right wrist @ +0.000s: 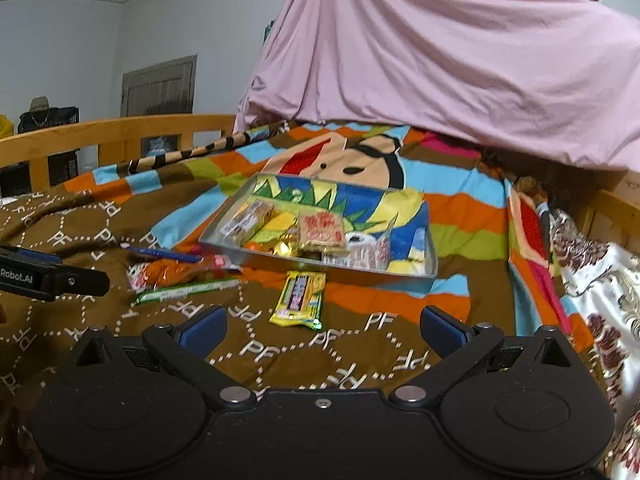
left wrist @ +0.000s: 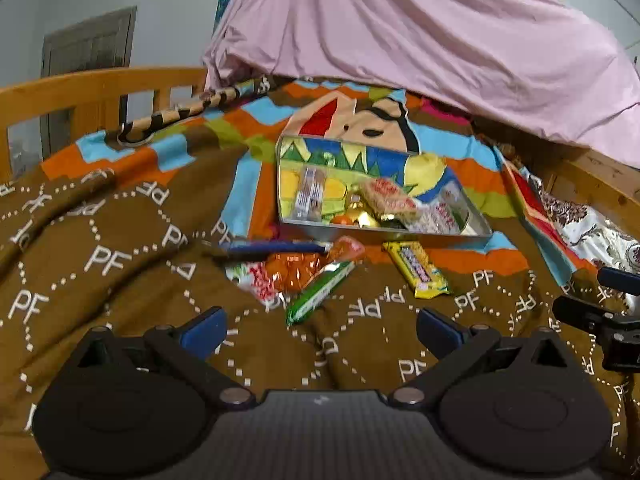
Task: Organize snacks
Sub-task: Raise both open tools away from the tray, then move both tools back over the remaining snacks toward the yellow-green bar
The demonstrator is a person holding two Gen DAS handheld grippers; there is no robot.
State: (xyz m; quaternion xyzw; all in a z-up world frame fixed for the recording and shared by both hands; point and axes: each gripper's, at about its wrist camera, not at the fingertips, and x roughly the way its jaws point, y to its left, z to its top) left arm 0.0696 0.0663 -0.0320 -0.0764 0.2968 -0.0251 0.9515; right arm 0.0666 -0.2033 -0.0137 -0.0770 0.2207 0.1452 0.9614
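Observation:
A shallow metal tray (left wrist: 478,236) (right wrist: 218,246) lies on the bed and holds several snack packets. In front of it on the brown blanket lie a yellow packet (left wrist: 416,268) (right wrist: 298,300), a green bar (left wrist: 318,298) (right wrist: 188,290), an orange packet (left wrist: 294,270) (right wrist: 168,270) and a blue stick (left wrist: 276,247) (right wrist: 164,255). My left gripper (left wrist: 320,330) is open and empty, just short of the green bar. My right gripper (right wrist: 320,328) is open and empty, just short of the yellow packet.
A pink sheet (left wrist: 420,40) (right wrist: 440,72) hangs behind the tray. A wooden bed rail (left wrist: 100,88) (right wrist: 120,132) runs along the left. The other gripper shows at the right edge of the left wrist view (left wrist: 600,312) and at the left edge of the right wrist view (right wrist: 48,278).

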